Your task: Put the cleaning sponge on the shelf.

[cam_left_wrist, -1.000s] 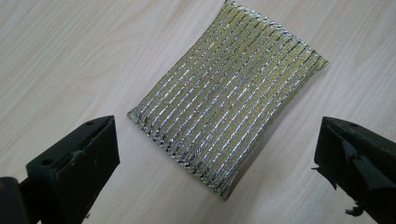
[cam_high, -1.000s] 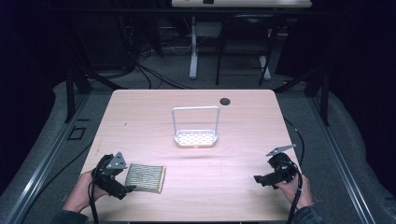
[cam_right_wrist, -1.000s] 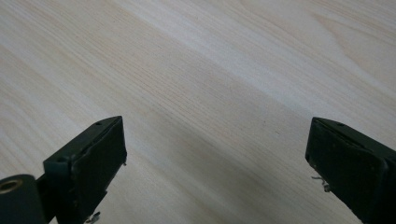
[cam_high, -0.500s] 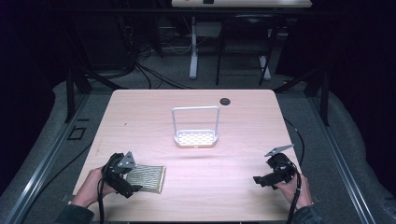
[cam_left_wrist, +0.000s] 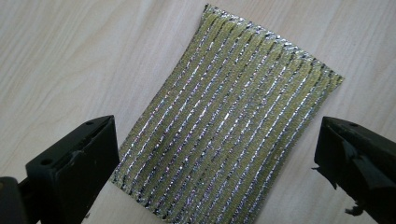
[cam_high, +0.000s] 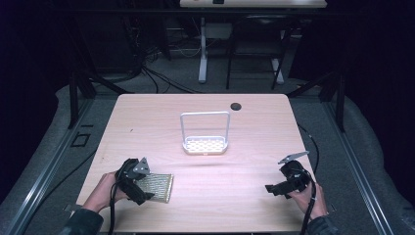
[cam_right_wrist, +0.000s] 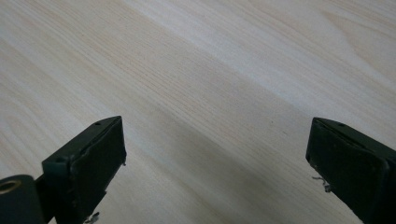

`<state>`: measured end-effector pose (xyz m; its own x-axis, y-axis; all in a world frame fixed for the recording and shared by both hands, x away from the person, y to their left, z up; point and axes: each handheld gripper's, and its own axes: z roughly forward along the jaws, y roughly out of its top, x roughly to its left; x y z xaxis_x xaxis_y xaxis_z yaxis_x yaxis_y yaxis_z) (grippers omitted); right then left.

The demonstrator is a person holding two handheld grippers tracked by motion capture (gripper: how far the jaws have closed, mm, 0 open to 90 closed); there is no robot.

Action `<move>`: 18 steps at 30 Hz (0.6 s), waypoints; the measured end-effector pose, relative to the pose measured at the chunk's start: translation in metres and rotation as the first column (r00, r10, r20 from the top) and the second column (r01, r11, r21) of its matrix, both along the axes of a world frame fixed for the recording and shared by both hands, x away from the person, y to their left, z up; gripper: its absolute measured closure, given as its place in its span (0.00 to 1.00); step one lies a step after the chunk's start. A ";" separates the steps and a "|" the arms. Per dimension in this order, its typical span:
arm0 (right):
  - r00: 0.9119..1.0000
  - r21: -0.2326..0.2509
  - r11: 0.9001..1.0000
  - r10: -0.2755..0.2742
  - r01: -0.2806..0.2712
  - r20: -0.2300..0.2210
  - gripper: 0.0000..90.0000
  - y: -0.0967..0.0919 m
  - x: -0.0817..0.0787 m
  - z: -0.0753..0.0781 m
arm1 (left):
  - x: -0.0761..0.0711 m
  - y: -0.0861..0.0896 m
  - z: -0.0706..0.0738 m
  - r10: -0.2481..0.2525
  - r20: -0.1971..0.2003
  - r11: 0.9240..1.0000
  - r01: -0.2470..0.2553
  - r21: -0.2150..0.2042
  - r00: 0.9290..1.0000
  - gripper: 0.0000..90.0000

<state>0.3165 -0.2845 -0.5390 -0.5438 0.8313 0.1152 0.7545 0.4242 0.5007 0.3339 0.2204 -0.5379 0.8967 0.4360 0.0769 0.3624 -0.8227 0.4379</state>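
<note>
Since 1 s ago: L gripper (cam_high: 138, 188) slid toward the rack-side of its old spot, onto near-left edge of the scrub pad (cam_high: 156, 187); R gripper (cam_high: 277, 188) shifted only slightly. Pad itself stayed put, likewise rack.

All placed rel. to the white wire rack (cam_high: 205, 145) at table centre, going left to right:

Left & nearer the person than rack: L gripper, held in a hand (cam_high: 103, 192) coming in from bottom edge, grey plate on top, cable trailing back. Pointed over pad's left end. In left gripper view: jaws spread wide, one each side of pad (cam_left_wrist: 229, 126), pad's near corner lying between them. Whether the jaws touched pad – can't tell. Nothing pinched.

Just right of that, still left-front of rack & well apart from it: pad, flat on the table (cam_high: 147, 127). Rectangular, yellow-green w/ shiny silver stripes running lengthwise.

Centre: rack upright, tall loop handle, perforated tray base, lit brightly. Behind rack, a bit right: dark round hole (cam_high: 236, 105) in tabletop.

Right & nearer than rack: R gripper in other hand (cam_high: 306, 195), well apart from rack & pad, pointed leftward. In right gripper view: jaws wide apart, bare wood (cam_right_wrist: 210, 84) betw. them, gripping nothing.
</note>
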 end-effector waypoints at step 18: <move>1.000 0.018 1.000 -0.002 0.003 -0.024 0.04 -0.002 0.000 0.001 | 0.010 -0.013 -0.014 -0.027 -0.064 0.999 0.029 0.038 0.998 0.00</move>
<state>0.3165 -0.2863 -0.5381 -0.5384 0.8304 0.1434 0.7677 0.4132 0.4898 0.3435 0.2070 -0.5518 0.9122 0.4082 0.0356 0.3651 -0.8490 0.3819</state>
